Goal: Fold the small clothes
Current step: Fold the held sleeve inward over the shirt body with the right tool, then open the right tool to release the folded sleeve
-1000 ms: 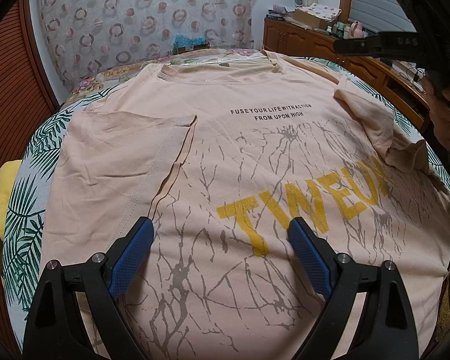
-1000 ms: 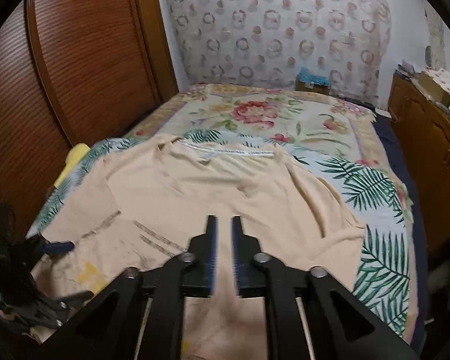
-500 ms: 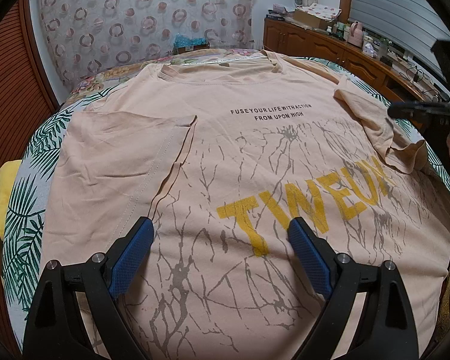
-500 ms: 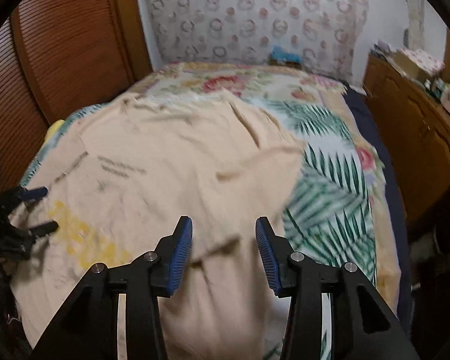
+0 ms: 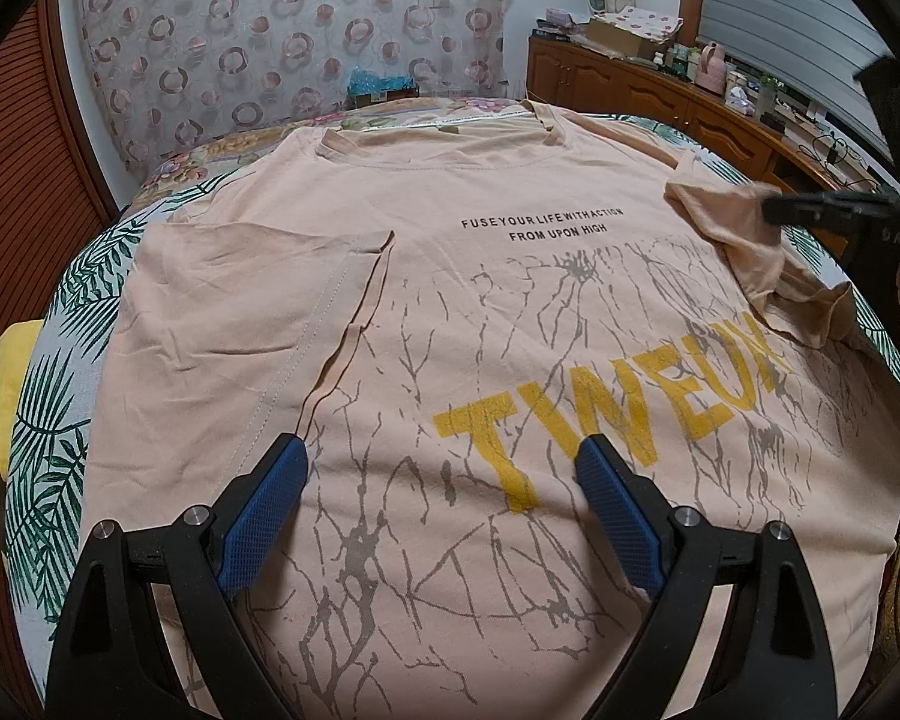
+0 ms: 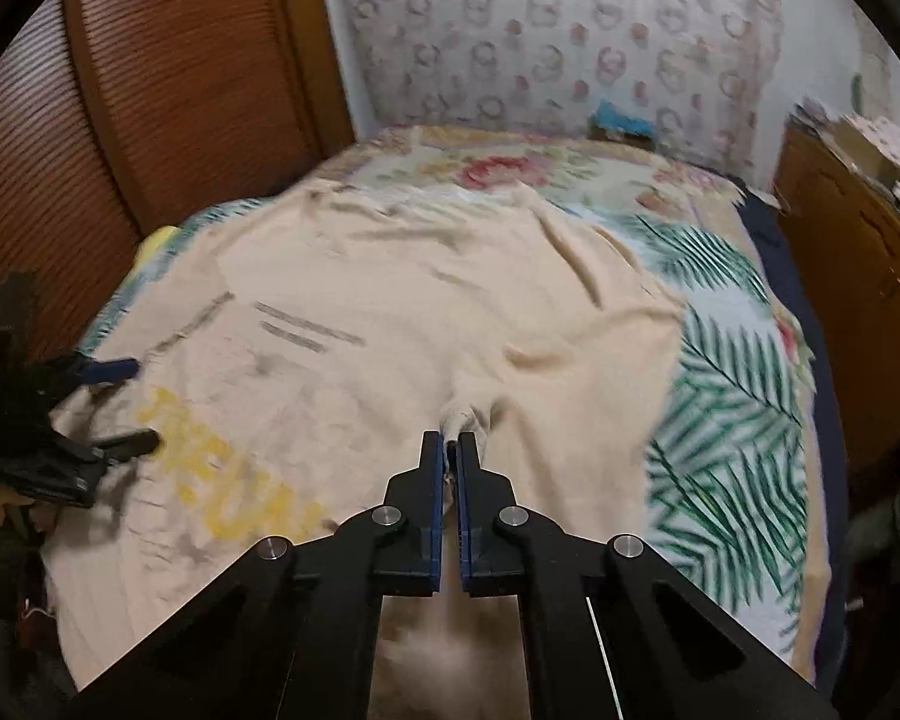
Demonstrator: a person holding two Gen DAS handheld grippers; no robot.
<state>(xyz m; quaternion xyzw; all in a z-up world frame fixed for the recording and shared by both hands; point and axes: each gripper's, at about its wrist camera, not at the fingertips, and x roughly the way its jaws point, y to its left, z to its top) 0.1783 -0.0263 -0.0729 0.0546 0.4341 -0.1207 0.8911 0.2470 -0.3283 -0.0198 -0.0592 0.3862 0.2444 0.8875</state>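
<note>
Your T-shirt (image 5: 450,312) lies flat, print side up, on the bedspread (image 6: 732,396). Your right gripper (image 6: 448,450) is clamped on a bunched fold of its sleeve (image 5: 768,264). Your left gripper (image 5: 444,480) hovers over the chest print, jaws wide apart, gripping nothing

The peach T-shirt (image 5: 450,276) spread on the bed carries all the readable print. Across the chest, in small black capitals, two lines read "FUSEYOUR LIFEWITHACTION" and under it "FROM UPON HIGH" (image 5: 541,227). Lower down, in big yellow block letters over a grey cracked pattern, stands "TWEUX" (image 5: 612,402), its last letters partly under a folded sleeve. From the right wrist view the same yellow word (image 6: 222,480) is too blurred to read. On the black gripper at the right edge a few pale letters show, too small to make out.
</note>
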